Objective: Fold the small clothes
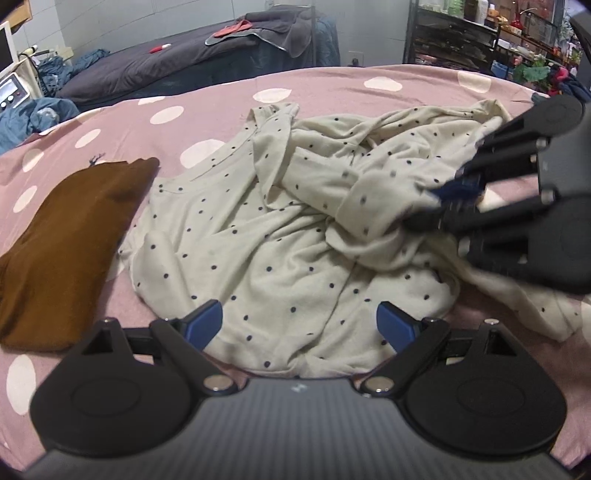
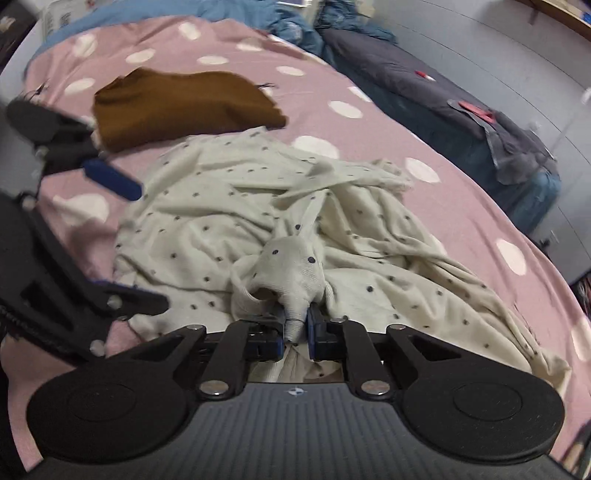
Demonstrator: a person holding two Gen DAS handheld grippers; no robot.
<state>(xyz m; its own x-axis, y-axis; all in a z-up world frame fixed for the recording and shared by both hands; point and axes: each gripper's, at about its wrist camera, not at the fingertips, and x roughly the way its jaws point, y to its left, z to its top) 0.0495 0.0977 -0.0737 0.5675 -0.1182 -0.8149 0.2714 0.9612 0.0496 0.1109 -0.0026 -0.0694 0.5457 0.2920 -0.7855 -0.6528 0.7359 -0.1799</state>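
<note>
A cream garment with dark dots [image 1: 266, 229] lies crumpled on the pink spotted bed; it also shows in the right wrist view [image 2: 229, 229]. My left gripper [image 1: 299, 323] is open, its blue pads over the garment's near edge, holding nothing; it also shows at the left of the right wrist view [image 2: 122, 236]. My right gripper [image 2: 295, 325] is shut on a cuff of the cream garment and lifts it a little. In the left wrist view the right gripper [image 1: 439, 203] comes in from the right, pinching the cloth.
A folded brown garment [image 1: 62, 251] lies left of the cream one, also in the right wrist view [image 2: 184, 105]. The pink bedspread with white spots [image 1: 207, 96] covers the bed. A dark grey bed [image 1: 166, 62] stands behind, shelves [image 1: 480, 33] at back right.
</note>
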